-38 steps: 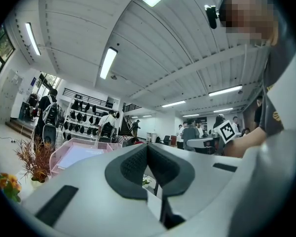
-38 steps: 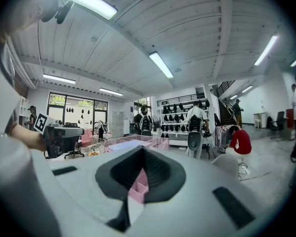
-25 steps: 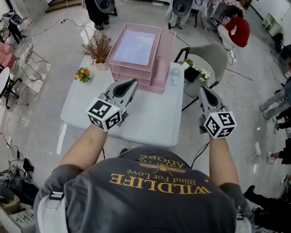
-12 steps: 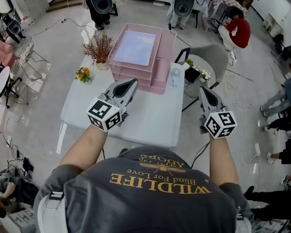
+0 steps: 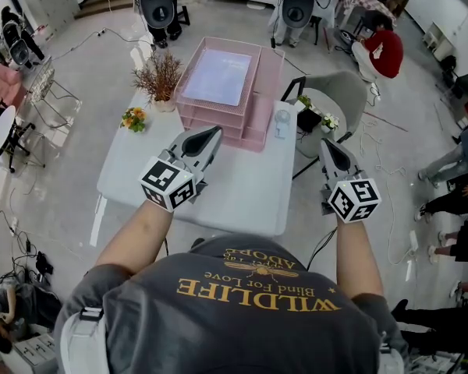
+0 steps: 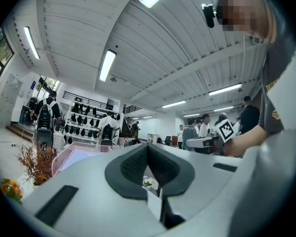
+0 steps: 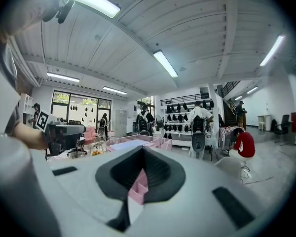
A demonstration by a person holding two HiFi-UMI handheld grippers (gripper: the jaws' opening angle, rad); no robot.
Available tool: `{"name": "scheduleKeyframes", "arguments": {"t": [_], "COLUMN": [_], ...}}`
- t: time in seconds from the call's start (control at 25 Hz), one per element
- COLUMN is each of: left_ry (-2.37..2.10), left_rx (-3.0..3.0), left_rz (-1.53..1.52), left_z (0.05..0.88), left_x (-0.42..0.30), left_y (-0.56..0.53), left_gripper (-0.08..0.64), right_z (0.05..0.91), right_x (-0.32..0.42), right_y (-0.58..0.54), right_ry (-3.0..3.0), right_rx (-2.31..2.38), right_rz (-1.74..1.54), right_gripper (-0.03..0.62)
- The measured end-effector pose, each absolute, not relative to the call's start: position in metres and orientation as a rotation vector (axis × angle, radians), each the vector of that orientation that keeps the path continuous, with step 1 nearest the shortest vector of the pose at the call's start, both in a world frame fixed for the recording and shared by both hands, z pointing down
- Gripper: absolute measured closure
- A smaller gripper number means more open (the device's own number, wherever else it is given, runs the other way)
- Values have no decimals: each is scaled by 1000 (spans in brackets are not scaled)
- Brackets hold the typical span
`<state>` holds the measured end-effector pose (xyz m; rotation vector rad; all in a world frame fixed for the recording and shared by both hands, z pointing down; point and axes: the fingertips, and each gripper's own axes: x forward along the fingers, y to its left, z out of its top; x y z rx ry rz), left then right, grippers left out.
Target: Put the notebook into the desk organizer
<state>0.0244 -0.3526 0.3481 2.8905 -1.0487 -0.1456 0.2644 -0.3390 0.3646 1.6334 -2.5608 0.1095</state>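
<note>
Above the table's (image 5: pixel 242 197) near edge, the left gripper (image 5: pixel 214 131) is clenched on nothing. The right gripper (image 5: pixel 326 142), out by the right edge, is clenched and empty too. At the far edge, the notebook (image 5: pixel 217 76) lies in the top tray of the pink organizer (image 5: pixel 249 127).

I'm in a large open lab hall: strip lights (image 7: pixel 164 63), shelves of gear (image 6: pixel 89 116), cables (image 5: pixel 22 269) across the bare floor (image 5: pixel 54 185).

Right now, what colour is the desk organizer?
The desk organizer is pink; the head view shows it best.
</note>
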Motion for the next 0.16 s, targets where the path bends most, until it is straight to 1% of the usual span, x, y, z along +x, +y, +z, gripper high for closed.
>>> {"name": "scheduleKeyframes", "arguments": {"t": [0.16], "left_ry": [-1046], "left_rx": [2891], "left_rz": [-147], "left_z": [347], "left_x": [24], "left_y": [-351], "left_gripper": [560], "right_z": [363], "right_x": [263], "right_y": [-338], "right_ry": [-2559], "right_rx": [1629], "right_rz": [102], "right_gripper": [595]}}
